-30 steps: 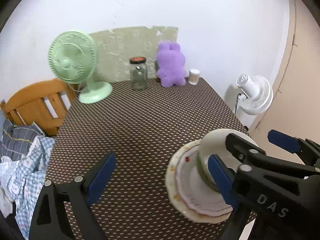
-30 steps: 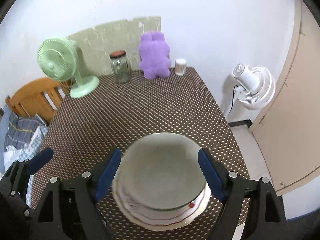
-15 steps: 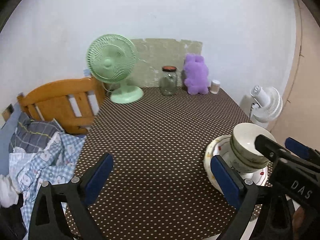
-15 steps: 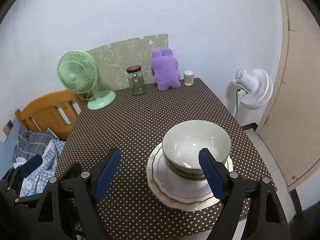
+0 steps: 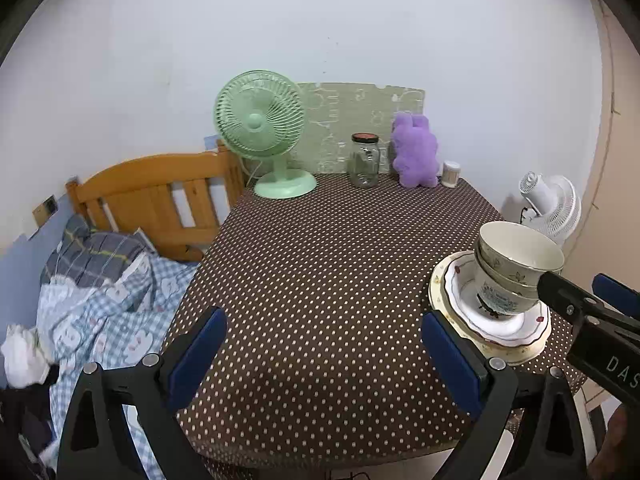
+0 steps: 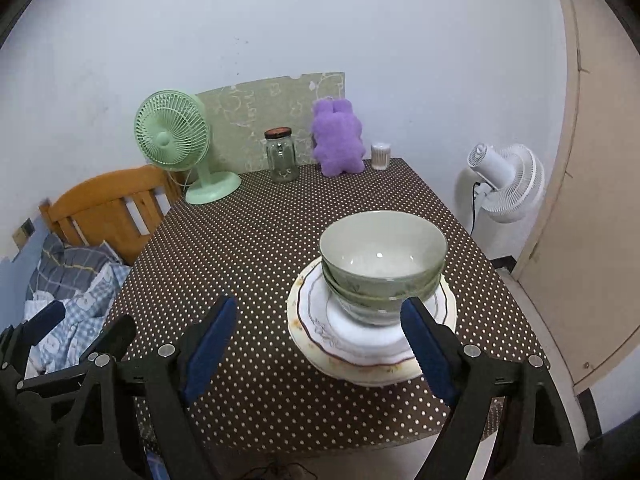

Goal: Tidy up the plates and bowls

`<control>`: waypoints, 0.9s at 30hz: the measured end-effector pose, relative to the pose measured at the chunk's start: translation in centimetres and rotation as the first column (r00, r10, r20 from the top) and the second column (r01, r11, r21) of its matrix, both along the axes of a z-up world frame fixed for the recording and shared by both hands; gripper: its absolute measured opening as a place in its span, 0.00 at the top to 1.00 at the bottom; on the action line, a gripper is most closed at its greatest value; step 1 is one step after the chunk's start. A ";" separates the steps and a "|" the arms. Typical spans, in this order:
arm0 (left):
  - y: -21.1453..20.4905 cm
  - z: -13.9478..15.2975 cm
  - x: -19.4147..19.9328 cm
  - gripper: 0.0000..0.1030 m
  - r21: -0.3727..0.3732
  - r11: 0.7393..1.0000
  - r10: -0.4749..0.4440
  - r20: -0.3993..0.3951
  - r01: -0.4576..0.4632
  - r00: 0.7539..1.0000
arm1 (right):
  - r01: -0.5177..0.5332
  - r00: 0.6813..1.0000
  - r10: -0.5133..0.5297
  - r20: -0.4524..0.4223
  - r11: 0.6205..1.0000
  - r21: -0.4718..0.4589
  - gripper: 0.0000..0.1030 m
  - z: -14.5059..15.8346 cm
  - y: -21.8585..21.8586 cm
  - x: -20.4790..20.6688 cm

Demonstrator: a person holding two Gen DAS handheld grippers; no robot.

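Note:
Two green bowls (image 6: 382, 264) sit nested on a stack of white plates (image 6: 320, 330) with patterned rims, near the front right corner of the polka-dot table (image 6: 248, 240). My right gripper (image 6: 320, 346) is open just short of the stack, its right pad beside the plates' near rim, with nothing between the pads. In the left wrist view the bowls (image 5: 516, 268) and plates (image 5: 460, 312) lie at the right, and my left gripper (image 5: 324, 356) is open over bare cloth to their left. The right gripper (image 5: 572, 280) shows beside the bowls.
At the table's far edge stand a green fan (image 6: 176, 148), a glass jar (image 6: 282, 158), a purple plush toy (image 6: 340, 140) and a small cup (image 6: 380, 156). A wooden bed frame (image 5: 152, 200) with bedding (image 5: 100, 300) is left of the table. A white fan (image 6: 508, 180) stands on the floor to the right.
Both grippers have drawn back from the stack. The bowls, which filled the space between the right pads a second ago, now stand ahead of them. More of the table and bed shows.

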State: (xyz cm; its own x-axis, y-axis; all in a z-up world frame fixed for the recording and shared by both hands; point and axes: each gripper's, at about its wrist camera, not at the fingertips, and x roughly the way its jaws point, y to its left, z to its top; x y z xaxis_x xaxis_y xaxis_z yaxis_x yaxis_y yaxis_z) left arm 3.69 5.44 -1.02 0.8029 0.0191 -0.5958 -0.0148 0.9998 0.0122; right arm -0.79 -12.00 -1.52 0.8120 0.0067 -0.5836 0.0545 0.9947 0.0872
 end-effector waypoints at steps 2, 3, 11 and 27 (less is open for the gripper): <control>0.3 0.0 -0.6 0.04 -0.024 1.000 0.018 -0.001 -0.018 1.000 | 0.001 1.000 -0.001 0.004 1.000 -0.007 0.17 -0.1 -0.1 -0.5; 0.4 0.0 -0.8 0.04 -0.026 0.999 0.022 0.002 -0.022 1.000 | -0.004 1.000 0.004 0.004 1.000 -0.009 0.17 -0.2 -0.2 -0.8; -0.3 0.4 -2.5 0.04 -0.022 0.999 0.029 0.046 -0.028 0.999 | -0.016 0.999 0.017 0.028 1.000 -0.012 0.17 -0.2 -0.6 -2.4; -2.0 0.5 -3.3 0.02 -0.026 1.000 0.010 0.068 -0.008 0.998 | -0.020 0.999 0.021 0.029 1.000 -0.015 0.15 -0.7 -1.3 -3.7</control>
State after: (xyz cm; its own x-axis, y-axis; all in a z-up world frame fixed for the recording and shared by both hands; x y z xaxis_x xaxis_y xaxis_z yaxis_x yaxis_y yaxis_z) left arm 0.43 3.46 -0.56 0.8415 0.0120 -0.5402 -0.0235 0.9996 -0.0144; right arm -4.48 -13.32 -2.18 0.8284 0.0149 -0.5600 0.0318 0.9968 0.0737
